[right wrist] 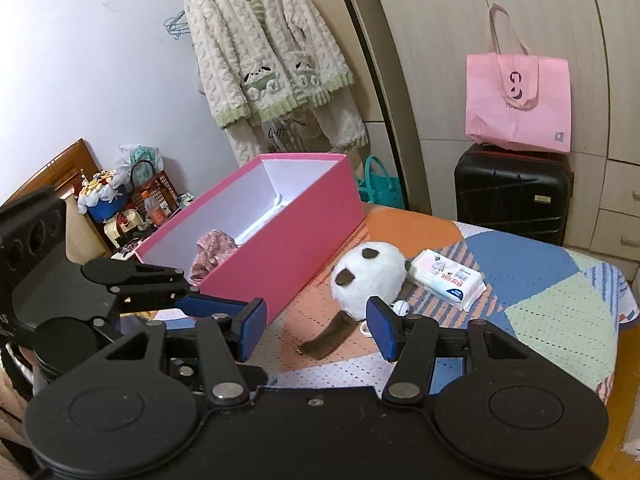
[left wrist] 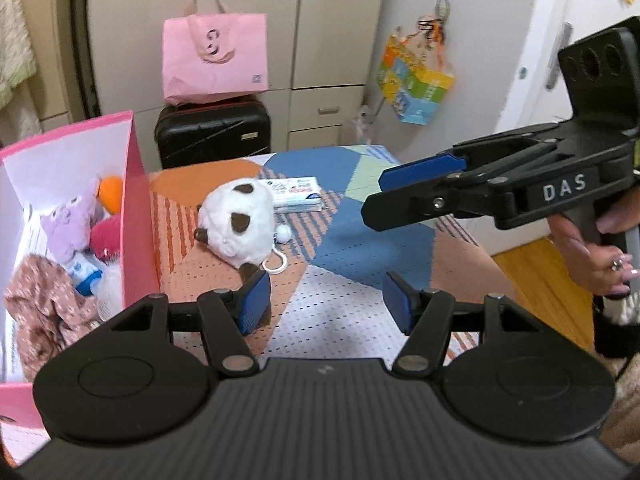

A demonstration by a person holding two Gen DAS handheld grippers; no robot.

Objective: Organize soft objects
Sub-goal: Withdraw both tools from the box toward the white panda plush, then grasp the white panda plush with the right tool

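both grippers empty, fingers half-spread – left gripper point(left wrist: 326, 300), right gripper point(right wrist: 316, 330). white plush point(left wrist: 236, 220) on surface point(left wrist: 340, 304) just beside pink box point(left wrist: 138, 216). risk – fingers snag dangling tail or cord, plush slips; tissue pack point(left wrist: 294, 194) close behind.

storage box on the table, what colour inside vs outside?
The box is pink outside, white inside; clearest in the right wrist view.

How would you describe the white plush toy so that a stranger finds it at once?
Look at the patchwork table cover, just right of the pink box. There lies the white plush toy, beside a tissue pack. It alone is round, furry, with brown patches, outside the box.
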